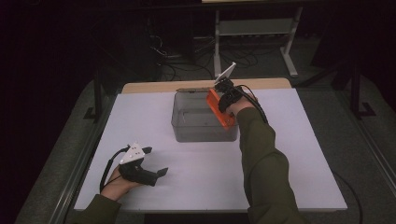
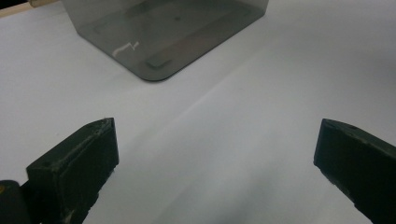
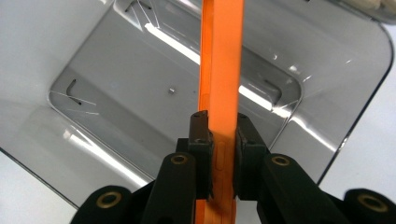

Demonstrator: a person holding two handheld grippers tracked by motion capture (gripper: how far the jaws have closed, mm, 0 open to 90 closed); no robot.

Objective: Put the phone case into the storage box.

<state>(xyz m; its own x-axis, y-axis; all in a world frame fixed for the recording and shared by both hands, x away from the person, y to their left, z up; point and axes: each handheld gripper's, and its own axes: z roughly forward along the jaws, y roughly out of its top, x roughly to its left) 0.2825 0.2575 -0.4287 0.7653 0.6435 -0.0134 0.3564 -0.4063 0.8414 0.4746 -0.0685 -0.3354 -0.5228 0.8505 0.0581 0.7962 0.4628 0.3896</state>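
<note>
Over the bin (image 1: 201,122), right tool (image 3: 219,135) pinching orange strip (image 3: 223,70) edgewise, presumably for lowering inside; left tool (image 1: 150,161) spread, idle on surface (image 1: 303,154).

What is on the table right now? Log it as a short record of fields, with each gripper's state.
Held item: flat orange plastic piece, clamped edge-on
Right gripper: shut on the orange piece, above the bin's right end
Container: clear grey plastic bin, nothing seen inside
Left gripper: open, holding nothing, near the table's front left
Surface: white table
</note>
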